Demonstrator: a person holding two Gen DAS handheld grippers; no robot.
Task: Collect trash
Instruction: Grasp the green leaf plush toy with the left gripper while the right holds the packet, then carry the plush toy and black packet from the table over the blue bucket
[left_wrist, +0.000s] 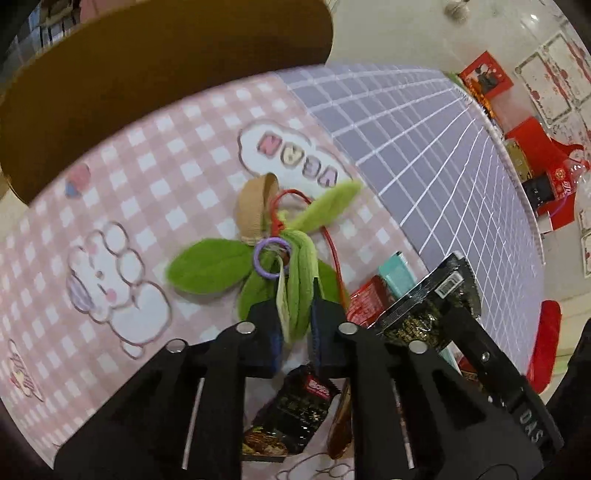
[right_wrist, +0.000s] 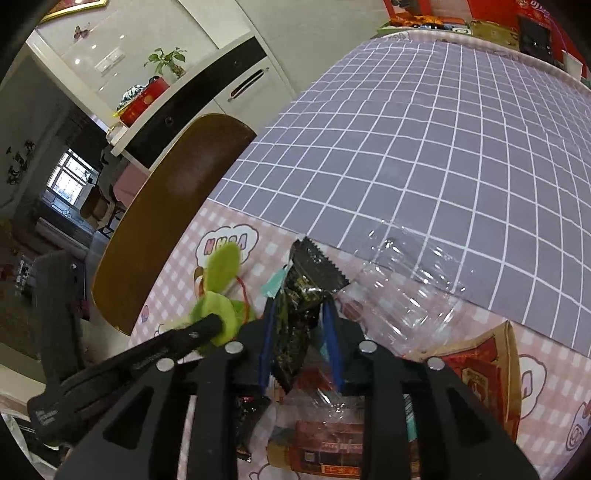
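My left gripper (left_wrist: 295, 314) is shut on the green strap of a green plush leaf keychain (left_wrist: 207, 264) with a purple ring, a tan ribbon and a red cord, above the pink checked tablecloth (left_wrist: 155, 147). My right gripper (right_wrist: 299, 317) is shut on a black snack wrapper (right_wrist: 295, 317) with a serrated edge; the wrapper also shows in the left wrist view (left_wrist: 424, 310). The green keychain and the left gripper's finger (right_wrist: 199, 330) show at the left of the right wrist view. More wrappers lie below: a black one (left_wrist: 295, 410), a red one (left_wrist: 365, 301), a teal one (left_wrist: 397, 271).
A crumpled clear plastic package (right_wrist: 406, 288) lies right of my right gripper. A red-and-tan packet (right_wrist: 484, 369) lies further right. A brown chair back (right_wrist: 173, 206) stands at the table's left edge. Red boxes (left_wrist: 543, 173) stand at the far end of the purple grid cloth (right_wrist: 424, 147).
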